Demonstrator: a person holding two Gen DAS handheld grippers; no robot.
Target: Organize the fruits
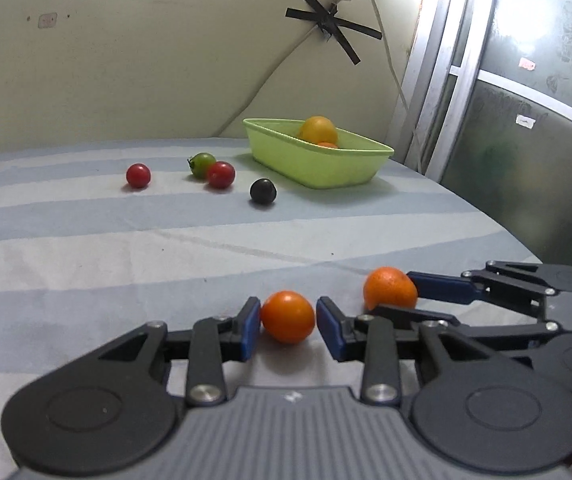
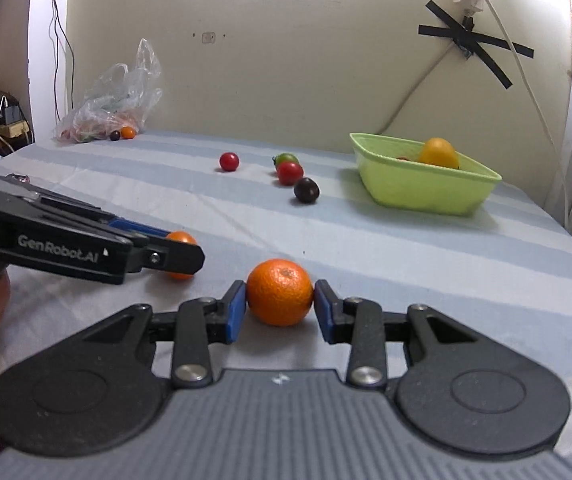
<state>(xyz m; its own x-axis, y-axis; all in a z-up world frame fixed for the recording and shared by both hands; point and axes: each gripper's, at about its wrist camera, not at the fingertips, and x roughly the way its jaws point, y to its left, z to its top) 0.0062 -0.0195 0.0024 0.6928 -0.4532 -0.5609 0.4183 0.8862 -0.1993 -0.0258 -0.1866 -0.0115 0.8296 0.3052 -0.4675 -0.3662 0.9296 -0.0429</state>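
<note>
We read both as grasps for the green basket (image 2: 425, 196), right of centre. Left gripper (image 1: 288, 322): jaws touching the orange tomato (image 1: 288, 316), lower centre. Right gripper (image 2: 279, 312): jaws pinching the mandarin (image 2: 279, 292), lower centre.

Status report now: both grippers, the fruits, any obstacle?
Left gripper around orange tomato, right gripper around mandarin; contact unclear. Green basket ahead. Path clear.
</note>
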